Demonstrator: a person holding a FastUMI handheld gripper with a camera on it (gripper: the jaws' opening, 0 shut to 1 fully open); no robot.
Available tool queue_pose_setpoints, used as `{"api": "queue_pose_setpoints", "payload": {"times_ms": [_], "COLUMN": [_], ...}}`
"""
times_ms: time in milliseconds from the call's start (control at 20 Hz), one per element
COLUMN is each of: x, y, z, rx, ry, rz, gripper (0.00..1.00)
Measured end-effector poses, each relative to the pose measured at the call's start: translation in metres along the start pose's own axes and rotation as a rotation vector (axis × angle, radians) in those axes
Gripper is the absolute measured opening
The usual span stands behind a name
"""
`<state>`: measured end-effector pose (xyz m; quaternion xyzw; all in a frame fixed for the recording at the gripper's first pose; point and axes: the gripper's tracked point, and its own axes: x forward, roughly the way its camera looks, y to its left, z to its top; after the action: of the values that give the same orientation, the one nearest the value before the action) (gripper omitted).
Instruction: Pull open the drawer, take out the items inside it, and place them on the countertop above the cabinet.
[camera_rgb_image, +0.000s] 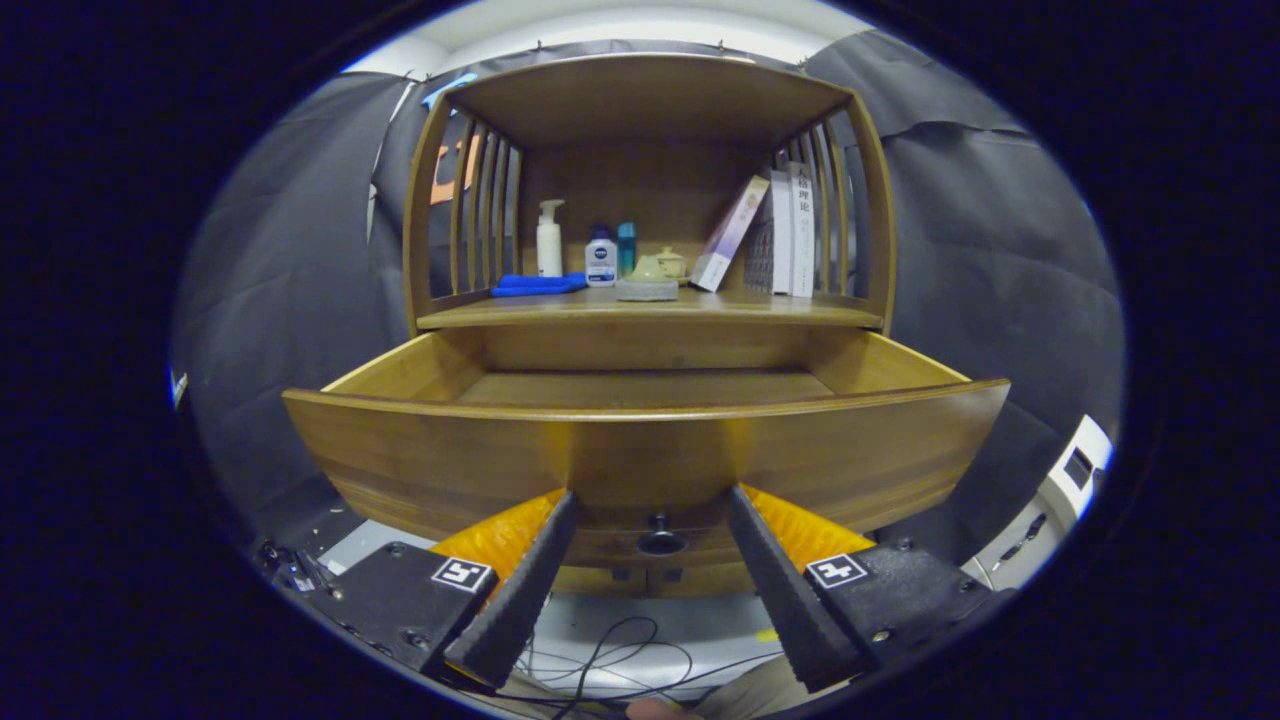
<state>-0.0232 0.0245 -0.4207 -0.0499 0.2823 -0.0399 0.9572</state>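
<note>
A wooden cabinet stands straight ahead with its drawer (640, 455) pulled well out toward me. The far strip of the drawer's floor (640, 388) looks bare; the tall front panel hides the nearer part. A small dark knob (659, 524) sits low on the drawer front. My gripper (650, 495) is open, its fingertips close against the drawer front on either side of the knob, with a gap to it on both sides. The countertop (700, 305) lies above the drawer, under an open shelf frame.
On the countertop stand a folded blue cloth (538, 285), a white pump bottle (549, 240), two small bottles (601, 258), a pale teapot on a stone slab (648, 282) and leaning books (770, 235). Cables (600, 650) trail on the floor below. A white device (1060, 490) stands low right.
</note>
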Motion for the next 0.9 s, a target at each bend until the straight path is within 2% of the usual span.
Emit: {"api": "queue_pose_setpoints", "payload": {"times_ms": [400, 900], "x": [0.025, 0.072], "y": [0.001, 0.001], "z": [0.017, 0.039], "rx": [0.018, -0.027], "ry": [0.018, 0.017], "rz": [0.013, 0.018], "gripper": [1.00, 0.99]}}
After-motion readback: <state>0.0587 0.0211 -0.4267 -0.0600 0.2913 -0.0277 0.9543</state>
